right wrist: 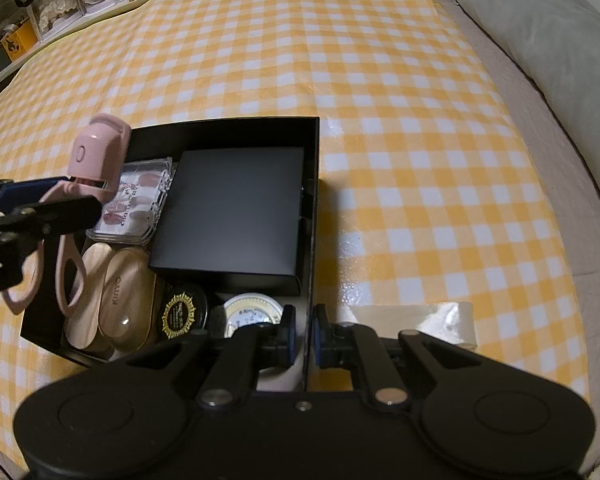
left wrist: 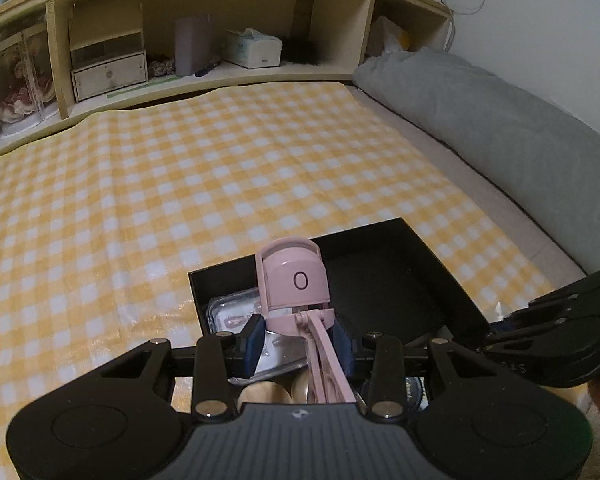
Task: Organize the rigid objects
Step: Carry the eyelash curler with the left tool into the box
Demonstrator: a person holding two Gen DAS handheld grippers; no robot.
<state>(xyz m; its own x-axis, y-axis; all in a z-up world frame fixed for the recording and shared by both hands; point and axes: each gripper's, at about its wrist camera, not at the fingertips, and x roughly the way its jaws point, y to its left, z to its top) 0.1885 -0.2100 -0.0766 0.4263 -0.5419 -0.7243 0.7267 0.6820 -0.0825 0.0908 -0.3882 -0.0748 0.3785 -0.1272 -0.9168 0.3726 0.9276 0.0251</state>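
1. Left gripper: its blue-padded fingers are clamped on the pink eyelash curler, one pad on each side of the neck just below the head. The head sticks out past the fingertips toward 12 o'clock, and the loop handles trail back toward the camera at about 5 o'clock.
2. Right gripper: fingers nearly together, pinching the right-hand wall of the black box at its near end. One pad sits inside the box, the other outside it.
3. From the right wrist view, the curler hangs at about 9 o'clock, over the left edge of the box. I honestly can't tell whether it touches anything beneath it.
4. Inside the box: a smaller black box fills the right half. At its 9 o'clock lies a clear case of press-on nails; the print on it is too warped to read properly.
5. Toward 7 o'clock, two wooden oval pieces lie side by side, and the nearer one reads "KIUYO".
6. Next come a round black tin with a gold emblem and a round white tin just ahead of the right gripper's left finger; the lettering on both is too small to read.
7. The curler's head has an oval "O" mark on it.
8. The box sits on a yellow-and-white checked cloth.
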